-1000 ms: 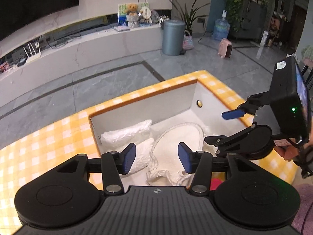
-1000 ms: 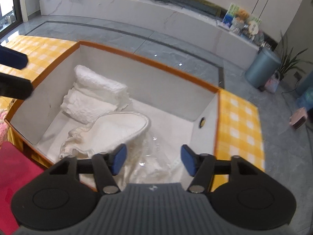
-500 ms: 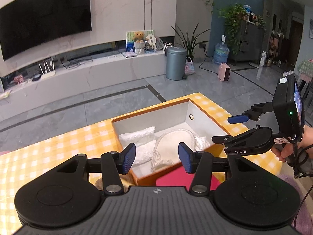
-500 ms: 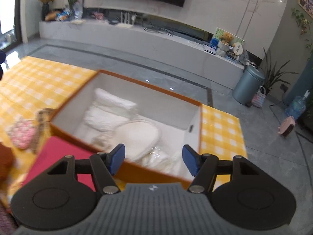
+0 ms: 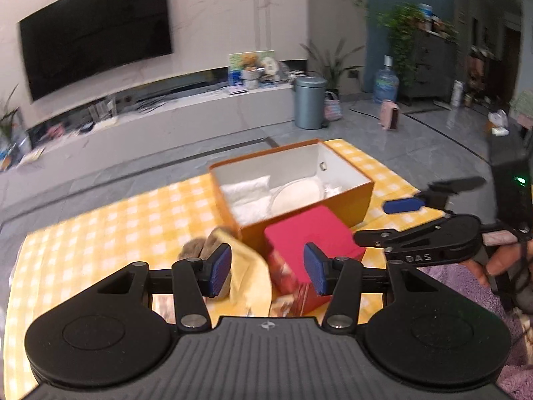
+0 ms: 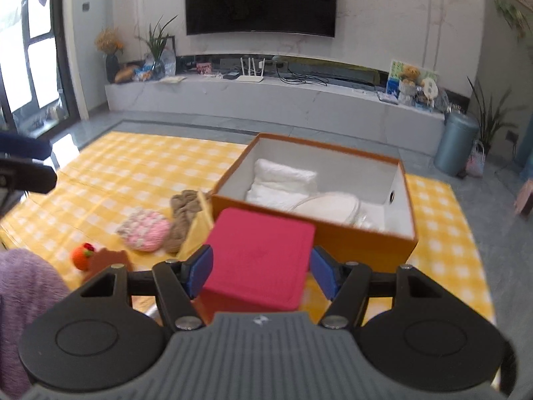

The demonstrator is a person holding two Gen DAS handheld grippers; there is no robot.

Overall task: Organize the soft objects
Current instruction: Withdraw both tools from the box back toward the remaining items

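An orange box (image 6: pixel 349 236) (image 5: pixel 346 205) stands on the yellow checked cloth (image 6: pixel 133 173) and holds white soft items (image 6: pixel 283 183) (image 5: pixel 246 190). A red box (image 6: pixel 263 260) (image 5: pixel 309 236) stands in front of it. A pink knitted piece (image 6: pixel 145 230), a brown knitted piece (image 6: pixel 181 210) (image 5: pixel 196 248) and an orange knitted ball (image 6: pixel 81 256) lie left of the boxes. My left gripper (image 5: pixel 265 271) is open and empty, above the near edge. My right gripper (image 6: pixel 258 268) is open, its pads either side of the red box, which lies below them.
A yellow sheet (image 5: pixel 250 276) leans by the red box. A purple fuzzy cloth (image 6: pixel 26 286) lies at the near left. Behind the table are grey floor, a white TV bench (image 6: pixel 266 100) and a grey bin (image 6: pixel 456 143).
Both grippers have pulled up and back from inside the orange box; the whole box, the red box and the knitted items have come into view. Both stay open and empty.
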